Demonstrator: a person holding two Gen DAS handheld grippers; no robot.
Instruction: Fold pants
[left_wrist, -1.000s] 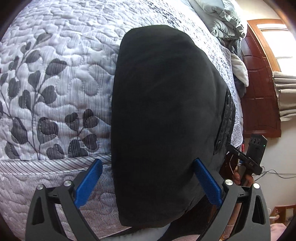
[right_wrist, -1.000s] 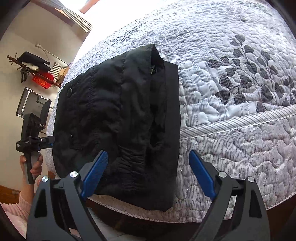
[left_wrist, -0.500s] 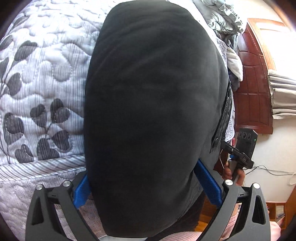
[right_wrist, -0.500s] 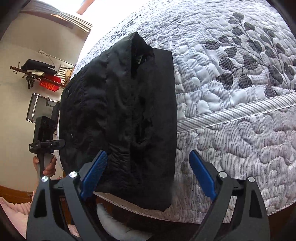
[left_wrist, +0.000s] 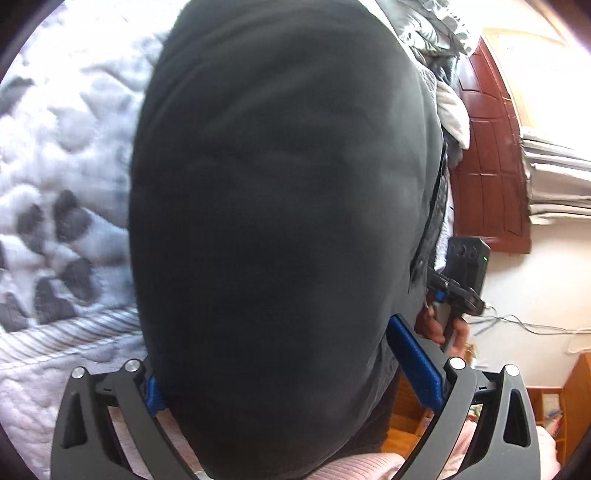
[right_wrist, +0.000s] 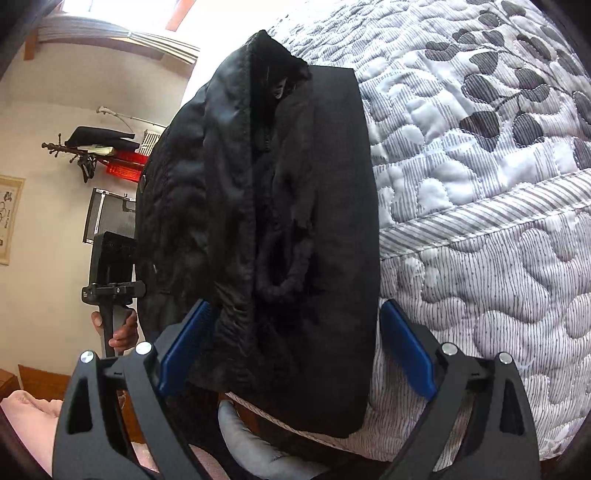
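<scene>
Folded black pants (left_wrist: 280, 221) lie on a grey quilted bedspread, hanging over its near edge. In the left wrist view they fill most of the frame. My left gripper (left_wrist: 291, 373) is open, its blue pads on either side of the pants' near end; the left pad is mostly hidden by cloth. In the right wrist view the pants (right_wrist: 266, 221) show the waistband side with folds. My right gripper (right_wrist: 295, 354) is open, straddling the pants' near end. Neither gripper is closed on the cloth.
The bedspread (right_wrist: 480, 184) with leaf print spreads to the right. A dark wooden door (left_wrist: 491, 170) and heaped bedding (left_wrist: 432, 33) are beyond the pants. A wall rack with red items (right_wrist: 110, 162) is left. Each view shows the other hand-held gripper at the side.
Both grippers have moved forward toward the pants. The pants now lie between the open fingers of each gripper and fill more of each view.
</scene>
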